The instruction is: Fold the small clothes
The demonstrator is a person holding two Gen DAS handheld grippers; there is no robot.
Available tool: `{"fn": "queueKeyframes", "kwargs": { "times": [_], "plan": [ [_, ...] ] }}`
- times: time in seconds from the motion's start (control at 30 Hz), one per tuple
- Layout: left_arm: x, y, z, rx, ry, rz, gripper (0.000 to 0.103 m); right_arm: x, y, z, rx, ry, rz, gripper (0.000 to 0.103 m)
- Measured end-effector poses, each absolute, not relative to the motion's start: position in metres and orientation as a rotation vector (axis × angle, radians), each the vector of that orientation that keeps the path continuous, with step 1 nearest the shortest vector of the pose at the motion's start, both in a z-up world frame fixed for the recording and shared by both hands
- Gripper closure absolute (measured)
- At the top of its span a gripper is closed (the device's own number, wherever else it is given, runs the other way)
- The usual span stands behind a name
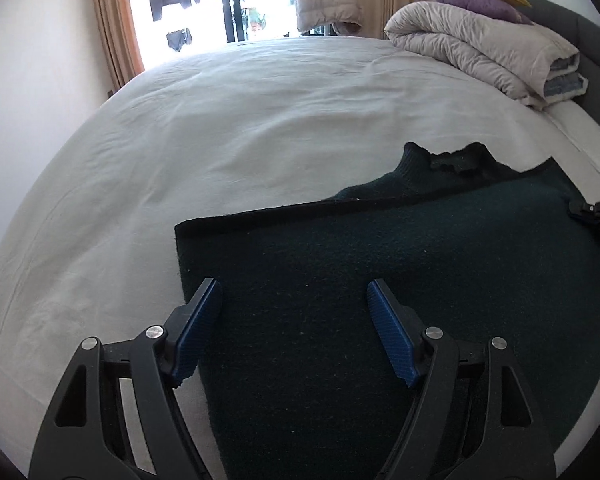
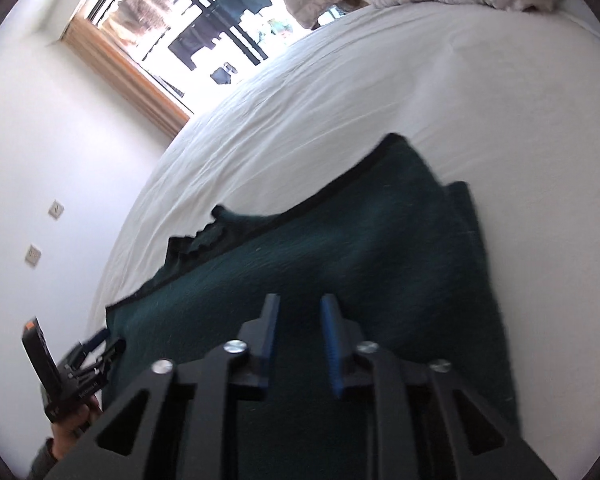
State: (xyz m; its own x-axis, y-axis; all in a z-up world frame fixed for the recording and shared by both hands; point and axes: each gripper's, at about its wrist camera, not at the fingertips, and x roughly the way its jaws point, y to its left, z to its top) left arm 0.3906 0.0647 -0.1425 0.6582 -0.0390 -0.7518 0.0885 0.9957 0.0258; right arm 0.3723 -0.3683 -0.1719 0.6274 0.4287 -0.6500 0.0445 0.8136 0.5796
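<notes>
Two claws hover over one dark green knit garment (image 1: 380,280) lying on the bed (image 1: 220,140). The left claw (image 1: 294,296) stands wide apart at the garment's left edge, gripping nothing. The right claw (image 2: 300,320) has its jaws narrowed but parted, nothing between them, poised above the cloth's middle. The garment appears already folded once, its ribbed collar (image 1: 440,160) protruding beyond the straight upper edge. For the next fold, each claw should likely pinch all the layers near a corner, lifting evenly so the edges align. The fabric is thick, fuzzy, matte wool, roughly rectangular. The bedsheet is white, lightly creased. A quilted duvet (image 1: 480,56) lies rolled near the headboard.
</notes>
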Motion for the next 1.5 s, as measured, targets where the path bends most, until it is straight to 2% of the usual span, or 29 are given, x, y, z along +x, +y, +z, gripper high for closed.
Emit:
{"fn": "queueKeyframes", "kwargs": {
  "times": [0.07, 0.17, 0.2, 0.3, 0.37, 0.4, 0.53, 0.63, 0.67, 0.7, 0.73, 0.8, 1.03, 1.07, 1.13, 1.23, 1.33, 1.43, 1.5],
  "plan": [
    [0.394, 0.073, -0.146, 0.019, 0.866, -0.084, 0.028, 0.367, -0.395, -0.178, 0.68, 0.834, 0.18, 0.103],
    [0.388, 0.081, -0.139, -0.002, 0.84, -0.034, 0.028, 0.35, -0.418, -0.173, 0.734, 0.78, 0.076, 0.103],
    [0.382, 0.081, -0.132, 0.013, 0.813, 0.003, 0.028, 0.342, -0.418, -0.167, 0.714, 0.76, 0.041, 0.1],
    [0.357, 0.079, -0.105, 0.009, 0.733, 0.001, 0.028, 0.318, -0.403, -0.143, 0.685, 0.705, 0.05, 0.082],
    [0.339, 0.068, -0.095, 0.001, 0.715, -0.032, 0.028, 0.308, -0.381, -0.131, 0.687, 0.694, 0.163, 0.076],
    [0.331, 0.061, -0.094, -0.002, 0.717, -0.053, 0.028, 0.305, -0.363, -0.128, 0.68, 0.703, 0.22, 0.068],
    [0.316, 0.043, -0.112, 0.043, 0.767, -0.062, 0.028, 0.304, -0.289, -0.141, 0.6, 0.793, 0.422, 0.058],
    [0.311, 0.053, -0.136, -0.005, 0.821, -0.029, 0.028, 0.31, -0.284, -0.172, 0.61, 0.874, 0.384, 0.058],
    [0.308, 0.058, -0.141, -0.012, 0.826, -0.019, 0.028, 0.311, -0.292, -0.181, 0.627, 0.875, 0.375, 0.065],
    [0.305, 0.065, -0.147, -0.038, 0.83, -0.015, 0.028, 0.311, -0.301, -0.186, 0.638, 0.871, 0.358, 0.087],
    [0.301, 0.075, -0.151, -0.082, 0.836, -0.011, 0.028, 0.308, -0.313, -0.191, 0.662, 0.871, 0.326, 0.103],
    [0.296, 0.09, -0.158, -0.175, 0.843, -0.014, 0.028, 0.3, -0.339, -0.194, 0.735, 0.839, 0.297, 0.103],
    [0.278, 0.1, -0.157, -0.209, 0.839, 0.016, 0.028, 0.269, -0.38, -0.172, 0.711, 0.782, 0.127, 0.102],
    [0.274, 0.1, -0.153, -0.216, 0.829, 0.022, 0.028, 0.262, -0.38, -0.166, 0.718, 0.768, 0.113, 0.099],
    [0.263, 0.096, -0.142, -0.227, 0.781, -0.001, 0.028, 0.249, -0.365, -0.149, 0.679, 0.723, 0.156, 0.075],
    [0.252, 0.082, -0.132, -0.21, 0.74, -0.037, 0.028, 0.242, -0.324, -0.142, 0.648, 0.759, 0.308, 0.066],
    [0.256, 0.074, -0.146, -0.162, 0.819, -0.034, 0.028, 0.245, -0.285, -0.154, 0.607, 0.821, 0.413, 0.053],
    [0.253, 0.087, -0.158, -0.205, 0.844, -0.047, 0.028, 0.253, -0.288, -0.18, 0.652, 0.891, 0.391, 0.054],
    [0.253, 0.094, -0.159, -0.209, 0.851, -0.036, 0.028, 0.25, -0.308, -0.189, 0.726, 0.867, 0.383, 0.067]
  ]
}}
